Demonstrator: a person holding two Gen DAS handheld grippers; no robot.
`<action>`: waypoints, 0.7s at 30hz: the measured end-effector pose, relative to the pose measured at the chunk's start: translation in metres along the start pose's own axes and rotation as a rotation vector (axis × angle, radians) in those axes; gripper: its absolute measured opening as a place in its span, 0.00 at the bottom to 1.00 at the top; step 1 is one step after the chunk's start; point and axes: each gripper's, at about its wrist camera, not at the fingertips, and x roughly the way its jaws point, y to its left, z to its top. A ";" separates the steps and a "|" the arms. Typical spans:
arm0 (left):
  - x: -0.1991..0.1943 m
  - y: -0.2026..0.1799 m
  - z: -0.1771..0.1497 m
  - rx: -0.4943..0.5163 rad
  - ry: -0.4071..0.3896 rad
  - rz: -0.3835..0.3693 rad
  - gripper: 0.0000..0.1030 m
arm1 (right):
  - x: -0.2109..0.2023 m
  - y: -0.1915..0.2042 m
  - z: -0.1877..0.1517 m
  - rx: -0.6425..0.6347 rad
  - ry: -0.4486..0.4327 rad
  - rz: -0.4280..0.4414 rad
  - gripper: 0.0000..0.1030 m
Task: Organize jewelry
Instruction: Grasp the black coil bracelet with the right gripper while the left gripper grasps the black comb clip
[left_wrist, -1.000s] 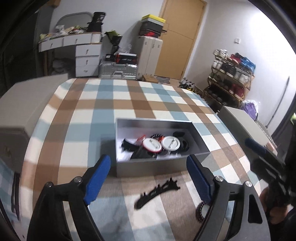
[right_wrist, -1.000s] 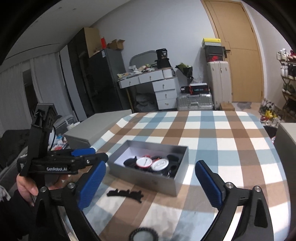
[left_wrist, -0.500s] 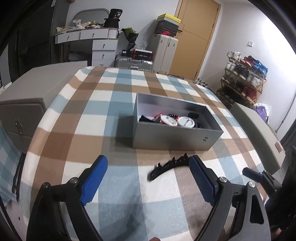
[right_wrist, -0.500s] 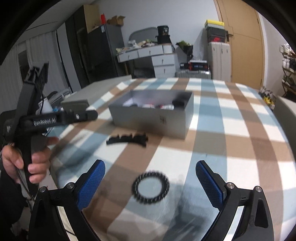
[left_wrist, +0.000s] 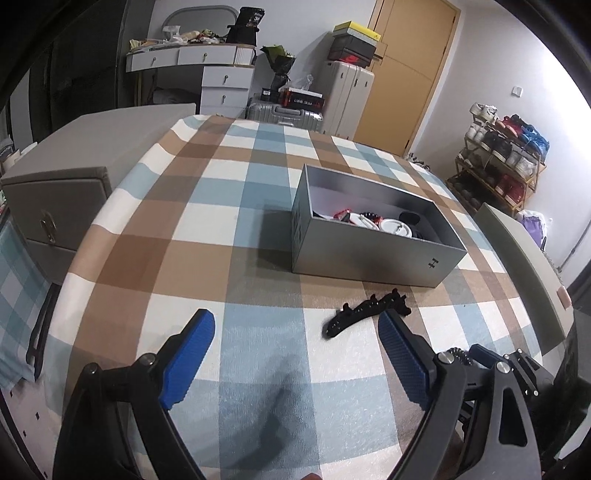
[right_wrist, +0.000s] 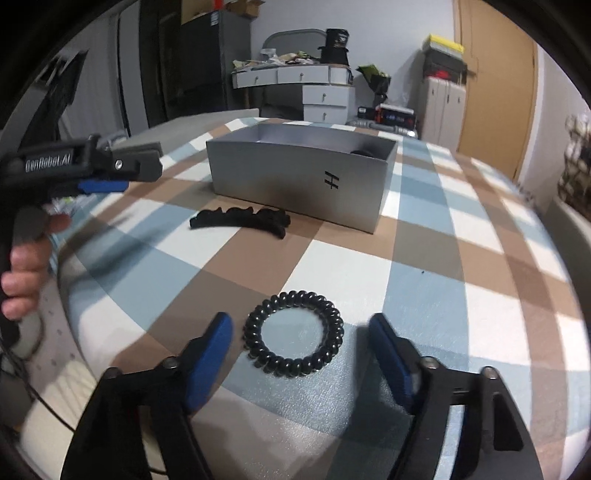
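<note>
A black spiral hair tie lies flat on the checked tablecloth. My right gripper straddles it, low over the cloth. Its jaws are closing, and both blue pads still stand clear of the ring. A black toothed hair clip lies in front of the grey box. In the left wrist view the clip sits just off the right fingertip of my left gripper, which is open and holds nothing. The box contains several round and dark pieces.
A hand holds the left gripper at the left of the right wrist view. A grey drawer unit stands off the table's left side. A grey lid lies along the table's right edge. Furniture, suitcases and a shoe rack are behind.
My right gripper has sunk toward the hair tie, and its jaws have narrowed around it. My left gripper has dropped lower, so the clip now lies beside its right finger.
</note>
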 end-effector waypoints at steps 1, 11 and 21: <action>0.001 -0.001 0.000 0.002 0.007 -0.002 0.85 | -0.001 0.001 0.000 -0.005 -0.004 0.006 0.50; 0.015 -0.017 -0.001 0.021 0.084 -0.040 0.85 | -0.006 -0.017 0.002 0.081 -0.028 0.058 0.42; 0.046 -0.049 0.003 0.038 0.143 -0.038 0.85 | -0.026 -0.056 0.003 0.208 -0.101 0.074 0.41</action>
